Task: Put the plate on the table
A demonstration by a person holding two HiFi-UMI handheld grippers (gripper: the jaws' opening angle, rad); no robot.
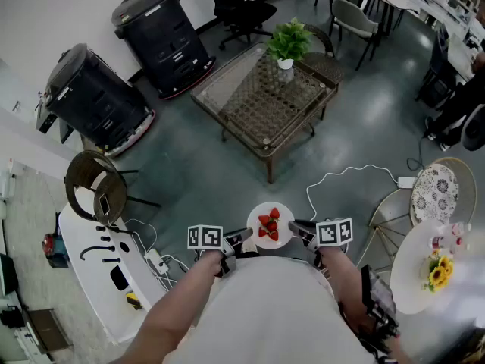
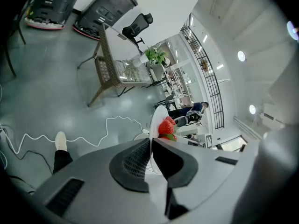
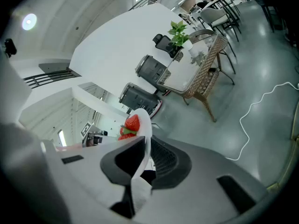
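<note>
White plate (image 1: 284, 220) bearing strawberries (image 1: 269, 226), lower centre of head view, clamped at opposite rims by left gripper (image 1: 246, 238) and right gripper (image 1: 297, 231); glass-topped wicker table (image 1: 241, 83) well apart, upper centre

The plate (image 1: 285, 220) is white, its strawberries (image 1: 268, 227) red, the table (image 1: 235, 89) brown lattice weave.

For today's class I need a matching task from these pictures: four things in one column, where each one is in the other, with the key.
1. plate
2. potted plant
3. yellow flowers
4. office chair

A. on the round white table
B. by the far wall
C. on the wicker table
D. clamped by the left gripper and right gripper

Pairs: 1-D, 2-C, 3-A, 4-B
</note>
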